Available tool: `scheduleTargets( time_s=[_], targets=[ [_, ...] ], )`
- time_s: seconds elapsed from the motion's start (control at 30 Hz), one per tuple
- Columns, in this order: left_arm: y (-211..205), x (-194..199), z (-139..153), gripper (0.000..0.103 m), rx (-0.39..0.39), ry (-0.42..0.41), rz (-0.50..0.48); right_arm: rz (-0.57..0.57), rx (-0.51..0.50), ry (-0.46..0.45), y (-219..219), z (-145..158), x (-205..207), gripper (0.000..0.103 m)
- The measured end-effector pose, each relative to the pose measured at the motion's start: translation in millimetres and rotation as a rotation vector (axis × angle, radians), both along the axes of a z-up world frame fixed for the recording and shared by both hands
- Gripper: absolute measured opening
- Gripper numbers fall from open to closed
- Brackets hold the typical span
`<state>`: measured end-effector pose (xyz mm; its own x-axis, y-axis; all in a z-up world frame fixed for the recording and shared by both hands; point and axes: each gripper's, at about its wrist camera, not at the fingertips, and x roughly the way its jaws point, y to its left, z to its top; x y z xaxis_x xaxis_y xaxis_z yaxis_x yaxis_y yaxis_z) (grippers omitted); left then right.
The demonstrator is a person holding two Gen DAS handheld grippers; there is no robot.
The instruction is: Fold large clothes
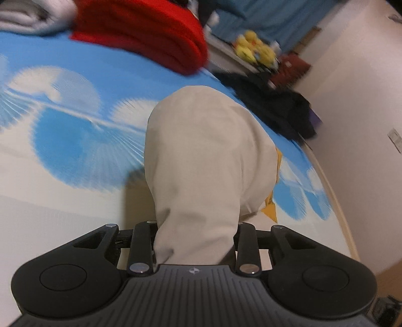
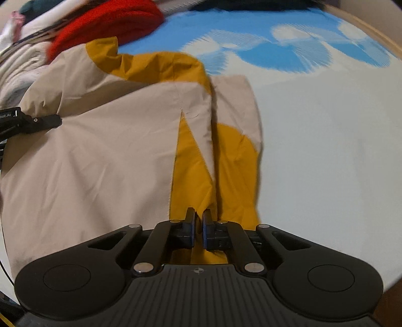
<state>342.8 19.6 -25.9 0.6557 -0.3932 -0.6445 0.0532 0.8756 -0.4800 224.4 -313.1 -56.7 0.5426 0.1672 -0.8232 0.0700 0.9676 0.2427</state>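
Beige-and-mustard nylon jacket (image 2: 105,140) lies on the blue-and-white cloud-print bedsheet (image 2: 314,125); the right gripper (image 2: 198,226) pinches its mustard edge, while the left gripper (image 1: 196,241), fingertips hidden, seemingly clamps bunched beige fabric.

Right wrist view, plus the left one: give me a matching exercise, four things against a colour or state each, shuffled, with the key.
Things:
1. jacket
2. folded garment
3. right gripper
4. bedsheet

Colour or state:
A. blue and white cloud print
B. red, lying at the far side of the bed
C. beige with mustard-yellow panels
D. jaws nearly together over yellow fabric

Pairs: 1-C, 2-B, 3-D, 4-A
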Motion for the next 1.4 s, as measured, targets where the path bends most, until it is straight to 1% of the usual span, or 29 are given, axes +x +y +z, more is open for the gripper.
scheduleTargets(
  time_s=[0.03, 0.07, 0.1, 0.13, 0.17, 0.2, 0.23, 0.27, 0.33, 0.4, 0.43, 0.47, 0.5, 0.57, 0.6, 0.63, 0.67, 0.7, 0.73, 0.77, 0.83, 0.93, 0.97, 1.0, 1.03, 1.07, 1.13, 1.23, 1.4],
  targets=[
    [14, 1, 4, 0.042, 0.003, 0.0, 0.029, 0.013, 0.007, -0.019, 9, 3, 4, 0.004],
    [30, 3, 8, 0.051, -0.007, 0.004, 0.067, 0.025, 0.018, -0.04, 18, 5, 7, 0.004],
    [45, 4, 11, 0.064, -0.012, 0.005, 0.11, 0.039, 0.036, -0.065, 28, 8, 10, 0.004],
    [60, 5, 12, 0.069, 0.001, 0.008, 0.16, 0.051, 0.054, -0.086, 37, 11, 13, 0.004],
    [72, 6, 13, 0.079, 0.021, 0.019, 0.197, 0.065, 0.067, -0.105, 45, 14, 16, 0.004],
    [85, 6, 11, 0.081, 0.046, 0.042, 0.237, 0.082, 0.065, -0.122, 55, 16, 18, 0.004],
    [97, 6, 8, 0.081, 0.07, 0.084, 0.279, 0.096, 0.053, -0.129, 64, 16, 20, 0.004],
    [107, 2, 7, 0.081, 0.078, 0.09, 0.308, 0.103, 0.043, -0.125, 72, 14, 22, 0.004],
    [129, -10, 14, 0.081, 0.079, 0.058, 0.335, 0.105, 0.039, -0.11, 78, 10, 28, 0.004],
    [137, -23, 23, 0.082, 0.069, 0.027, 0.291, 0.118, 0.044, -0.105, 83, 9, 31, 0.003],
    [137, -29, 23, 0.083, 0.063, 0.031, 0.256, 0.122, 0.024, -0.107, 85, 9, 31, 0.003],
    [138, -35, 21, 0.083, 0.056, 0.052, 0.216, 0.125, 0.008, -0.1, 86, 8, 31, 0.003],
    [141, -36, 15, 0.083, 0.05, 0.088, 0.171, 0.116, 0.014, -0.09, 85, 7, 31, 0.003],
    [132, -46, -6, 0.083, 0.059, 0.201, 0.063, 0.105, 0.028, -0.09, 86, 9, 28, 0.004],
    [126, -50, -20, 0.083, 0.095, 0.254, 0.024, 0.107, 0.026, -0.095, 86, 11, 25, 0.004],
    [120, -53, -33, 0.086, 0.16, 0.3, -0.004, 0.108, 0.023, -0.101, 88, 11, 23, 0.005],
    [117, -56, -41, 0.09, 0.202, 0.312, -0.017, 0.105, 0.025, -0.099, 87, 9, 23, 0.009],
    [118, -60, -44, 0.09, 0.218, 0.308, -0.016, 0.099, 0.029, -0.087, 87, 8, 22, 0.012],
    [122, -63, -43, 0.09, 0.194, 0.303, -0.003, 0.086, 0.034, -0.069, 85, 5, 25, 0.017],
    [126, -66, -40, 0.087, 0.164, 0.301, 0.01, 0.07, 0.042, -0.054, 82, 3, 23, 0.021],
    [131, -73, -37, 0.086, 0.116, 0.293, 0.016, 0.049, 0.068, -0.034, 78, 1, 21, 0.022],
    [132, -78, -50, 0.086, 0.084, 0.333, 0.01, 0.056, 0.107, 0.01, 74, -6, 18, 0.029],
    [136, -84, -52, 0.084, 0.067, 0.332, 0.016, 0.066, 0.104, 0.029, 75, -9, 17, 0.029],
    [136, -83, -54, 0.077, 0.051, 0.319, 0.019, 0.079, 0.091, 0.042, 77, -12, 16, 0.029],
    [135, -80, -55, 0.071, 0.037, 0.297, 0.015, 0.094, 0.081, 0.05, 78, -14, 15, 0.027],
    [131, -75, -53, 0.068, 0.038, 0.282, 0.017, 0.106, 0.075, 0.055, 81, -16, 15, 0.021],
    [123, -69, -51, 0.067, 0.084, 0.245, 0.03, 0.131, 0.072, 0.049, 84, -15, 12, 0.009],
    [111, -61, -49, 0.067, 0.114, 0.206, 0.035, 0.141, 0.079, 0.02, 83, -9, 8, 0.005],
    [103, -52, -49, 0.067, 0.14, 0.152, 0.016, 0.105, 0.084, -0.015, 76, -1, 7, 0.005]
  ],
)
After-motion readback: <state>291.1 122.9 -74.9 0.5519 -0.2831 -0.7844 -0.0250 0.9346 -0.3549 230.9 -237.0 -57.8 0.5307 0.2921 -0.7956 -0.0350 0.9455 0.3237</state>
